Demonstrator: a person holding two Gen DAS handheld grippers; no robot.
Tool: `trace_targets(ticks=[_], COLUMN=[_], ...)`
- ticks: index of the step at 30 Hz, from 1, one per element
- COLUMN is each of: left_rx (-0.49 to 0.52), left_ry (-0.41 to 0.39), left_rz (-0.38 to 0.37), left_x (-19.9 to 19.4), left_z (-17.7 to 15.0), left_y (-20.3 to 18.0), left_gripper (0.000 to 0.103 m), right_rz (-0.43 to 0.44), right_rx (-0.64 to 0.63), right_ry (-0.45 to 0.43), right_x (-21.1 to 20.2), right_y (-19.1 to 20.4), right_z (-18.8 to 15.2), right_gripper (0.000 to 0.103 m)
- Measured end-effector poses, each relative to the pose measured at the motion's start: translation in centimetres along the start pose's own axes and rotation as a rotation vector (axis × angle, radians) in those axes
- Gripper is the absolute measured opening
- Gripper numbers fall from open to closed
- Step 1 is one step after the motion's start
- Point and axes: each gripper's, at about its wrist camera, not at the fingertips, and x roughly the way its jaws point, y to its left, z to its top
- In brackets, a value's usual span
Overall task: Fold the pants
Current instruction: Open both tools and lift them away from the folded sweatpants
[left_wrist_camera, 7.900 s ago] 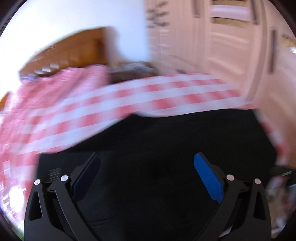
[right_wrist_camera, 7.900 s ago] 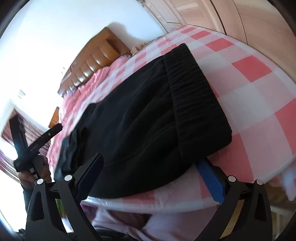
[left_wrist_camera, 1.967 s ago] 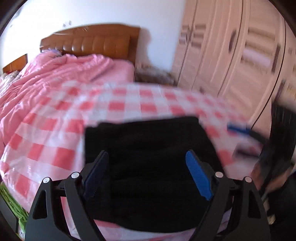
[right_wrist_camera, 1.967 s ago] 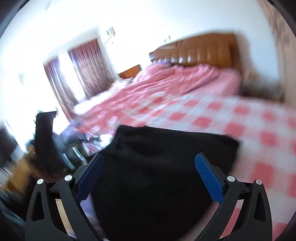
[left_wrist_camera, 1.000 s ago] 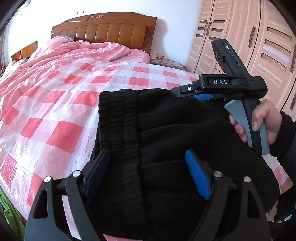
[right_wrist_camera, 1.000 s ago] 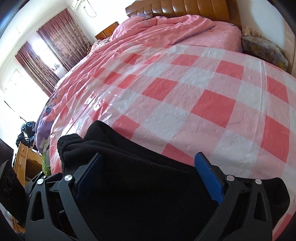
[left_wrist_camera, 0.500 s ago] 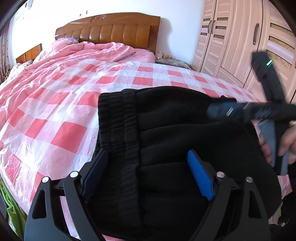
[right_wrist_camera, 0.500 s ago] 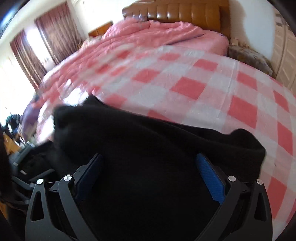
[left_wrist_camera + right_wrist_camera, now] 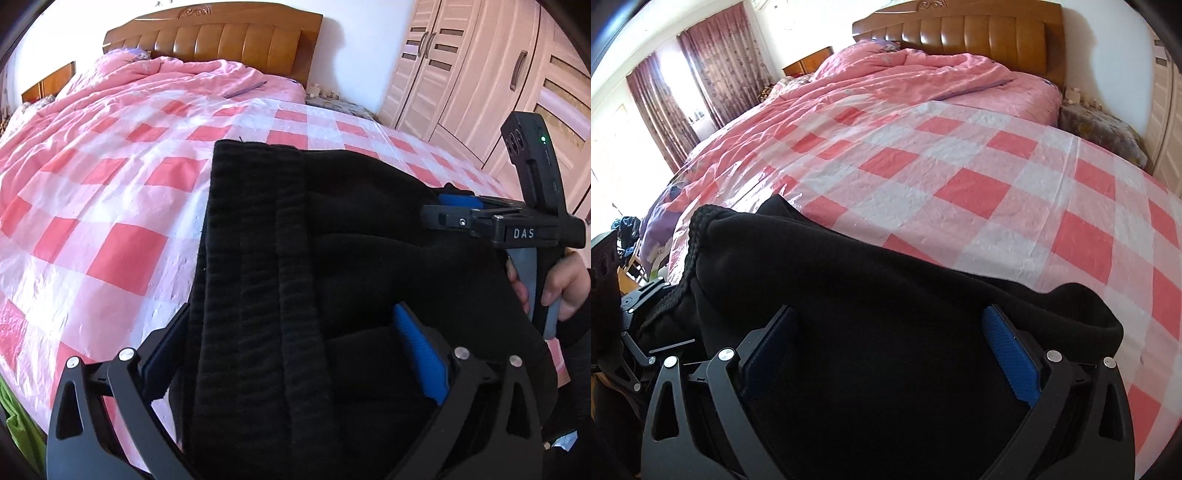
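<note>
The left gripper [image 9: 295, 354] and right gripper [image 9: 886, 350] both hover spread wide, grasping nothing, over the folded black pants [image 9: 332, 258]. The pants lie at the near edge of the checkered bed [image 9: 122, 206]. Beyond stands the headboard [image 9: 221, 37].

pants [image 9: 332, 258] on bed [image 9: 110, 221] | headboard [image 9: 221, 40] behind | wardrobe [image 9: 480, 74] right

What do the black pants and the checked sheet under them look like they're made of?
Black pants: soft matte knit, probably fleece, with a ribbed elastic waistband. Checked sheet: thin glossy plastic film, judging by its crinkles and glare.
</note>
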Motion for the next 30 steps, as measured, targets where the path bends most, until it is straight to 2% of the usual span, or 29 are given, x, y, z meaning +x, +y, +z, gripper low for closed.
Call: trace_targets(ticks=[8, 11, 13, 15, 16, 18, 20, 22, 23, 25, 29, 30], left_rx=[-0.1, -0.102, -0.102, -0.111, -0.114, -0.11, -0.07, 0.019, 0.05, 0.108, 0.059, 0.063], left_ry=[-0.019, -0.024, -0.011, -0.003, -0.005, -0.032, -0.069, -0.115, -0.119, -0.109, -0.091, -0.083], left_rz=[0.054, 0.056, 0.061, 0.066, 0.073, 0.103, 0.164, 0.213, 0.225, 0.234, 0.214, 0.229], left_x=[1.6, 2.7, 2.8, 2.3, 1.7, -0.1, -1.8, -3.3, -3.4, -3.0, -2.8, -3.2], left_z=[1.4, 2.3, 2.6, 2.5, 2.2, 1.5, 0.9, 0.0, -0.1, -0.4, -0.8, -1.2], left_y=[-2.9, -4.5, -5.1, -5.1, -5.0, -5.1, -6.1, -8.0, -8.5, -9.6, -9.0, -8.9], left_gripper=[0.102, 0.102, 0.102, 0.102, 0.102, 0.102, 0.102, 0.101, 0.101, 0.102, 0.102, 0.102], right_rz=[0.031, -0.042, -0.085, -0.049, -0.046, -0.087, -0.138, -0.181, -0.234, -0.283, -0.302, -0.296], right_rx=[-0.121, -0.128, -0.093, -0.062, -0.06, -0.072, -0.067, -0.053, -0.044, -0.024, -0.051, -0.036], right_ry=[0.041, 0.051, 0.012, -0.07, -0.122, -0.168, -0.207, -0.206, -0.207, -0.175, -0.099, -0.102], right_x=[1.3, 0.0, -2.6, -7.0, -9.7, -12.5, -14.1, -14.2, -13.9, -12.8, -10.9, -11.3], right_y=[-3.6, -4.3, -4.2, -3.3, -2.3, -0.8, 0.6, 1.5, 2.0, 2.4, 2.2, 2.1], right_z=[3.4, 4.3, 4.5, 3.1, 1.3, -2.0, -5.7, -8.1, -9.5, -11.6, -13.4, -13.5], right_gripper=[0.099, 0.099, 0.099, 0.099, 0.099, 0.099, 0.099, 0.099, 0.099, 0.099, 0.099, 0.099])
